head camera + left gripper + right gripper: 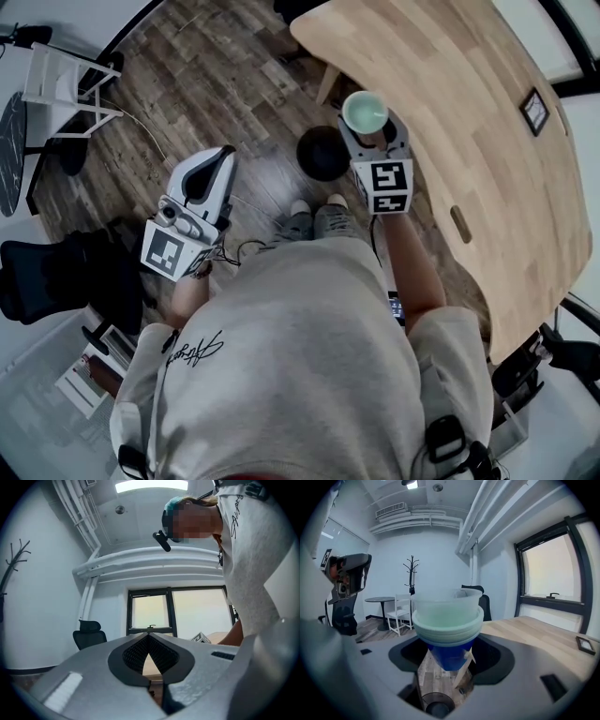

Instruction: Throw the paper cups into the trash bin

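A nested stack of paper cups (365, 111), blue below with pale rims, stands upright between the jaws of my right gripper (367, 129), which is shut on it. In the right gripper view the cups (447, 620) fill the middle, held at their blue base by the right gripper (449, 654). The round black trash bin (323, 153) stands on the wooden floor just left of and below the cups, and its rim (436, 704) shows beneath them. My left gripper (221, 159) hangs to the left, apart from the bin; its jaws (149, 638) meet, with nothing between them.
A curved wooden table (450, 122) runs along the right, carrying a small framed picture (534, 111). The person's feet (314, 214) stand just before the bin. A black office chair (56, 272), a white chair (66, 89) and a dark round table (9, 141) are at the left.
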The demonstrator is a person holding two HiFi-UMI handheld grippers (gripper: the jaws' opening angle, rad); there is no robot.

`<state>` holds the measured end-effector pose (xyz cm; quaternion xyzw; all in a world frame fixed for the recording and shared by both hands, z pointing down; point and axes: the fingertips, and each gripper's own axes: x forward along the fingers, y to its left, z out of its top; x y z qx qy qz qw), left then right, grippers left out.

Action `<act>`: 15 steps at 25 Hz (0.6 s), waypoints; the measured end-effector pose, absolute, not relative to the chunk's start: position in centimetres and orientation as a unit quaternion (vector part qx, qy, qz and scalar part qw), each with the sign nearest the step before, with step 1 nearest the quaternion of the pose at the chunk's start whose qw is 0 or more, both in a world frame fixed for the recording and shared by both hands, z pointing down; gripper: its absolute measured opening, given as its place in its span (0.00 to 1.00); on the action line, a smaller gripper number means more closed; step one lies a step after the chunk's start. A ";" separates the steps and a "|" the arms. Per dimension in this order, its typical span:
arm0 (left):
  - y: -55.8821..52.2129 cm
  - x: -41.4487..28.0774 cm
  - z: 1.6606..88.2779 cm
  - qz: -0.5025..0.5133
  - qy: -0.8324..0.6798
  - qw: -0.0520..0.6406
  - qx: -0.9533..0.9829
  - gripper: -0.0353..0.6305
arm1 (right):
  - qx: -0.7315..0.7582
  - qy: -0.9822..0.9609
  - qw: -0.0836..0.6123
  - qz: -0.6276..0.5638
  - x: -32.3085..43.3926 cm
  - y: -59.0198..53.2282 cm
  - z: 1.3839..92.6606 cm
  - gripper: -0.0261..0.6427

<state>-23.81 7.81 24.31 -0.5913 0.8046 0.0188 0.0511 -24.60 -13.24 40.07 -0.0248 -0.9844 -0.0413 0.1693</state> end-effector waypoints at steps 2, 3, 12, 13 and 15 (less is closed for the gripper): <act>7.9 -23.7 24.6 0.021 0.812 0.045 -0.582 0.06 | -0.037 -0.984 0.171 -0.040 -24.8 -12.9 40.3 0.47; 7.8 -23.7 24.8 0.021 0.815 0.043 -0.578 0.06 | -0.044 -0.983 0.171 -0.040 -24.9 -12.8 40.4 0.47; 6.0 -23.9 27.0 0.025 0.831 0.029 -0.554 0.06 | -0.092 -0.980 0.170 -0.041 -26.1 -12.8 42.2 0.47; 5.8 -23.9 27.4 0.027 0.833 0.027 -0.552 0.06 | -0.098 -0.979 0.172 -0.041 -26.1 -12.7 42.6 0.47; 5.4 -24.0 28.3 0.028 0.834 0.020 -0.550 0.06 | -0.111 -0.977 0.176 -0.042 -26.3 -12.4 43.3 0.47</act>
